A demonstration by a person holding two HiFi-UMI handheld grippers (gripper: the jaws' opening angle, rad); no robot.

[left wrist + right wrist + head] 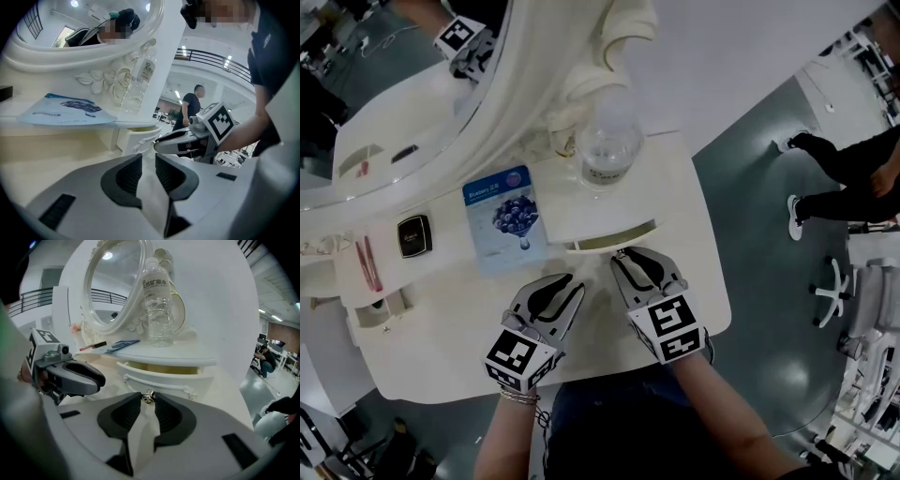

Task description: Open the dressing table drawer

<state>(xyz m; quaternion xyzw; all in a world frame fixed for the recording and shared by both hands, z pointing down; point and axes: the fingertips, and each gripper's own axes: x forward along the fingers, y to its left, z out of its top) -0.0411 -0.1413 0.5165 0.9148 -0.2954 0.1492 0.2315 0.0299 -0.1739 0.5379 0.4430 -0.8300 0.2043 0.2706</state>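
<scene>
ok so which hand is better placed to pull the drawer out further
Right. The right gripper has its jaws closed on the drawer knob, and the drawer stands slightly open. The left gripper is empty over the tabletop, off to the drawer's left.

The small drawer knob (149, 397) gleams as polished metal between the right gripper's (149, 403) matt grey plastic jaws with ribbed black pads (125, 414), the dressing table (441, 319) is smooth satin white, and at twelve o'clock stands a clear plastic water bottle (159, 305).
</scene>
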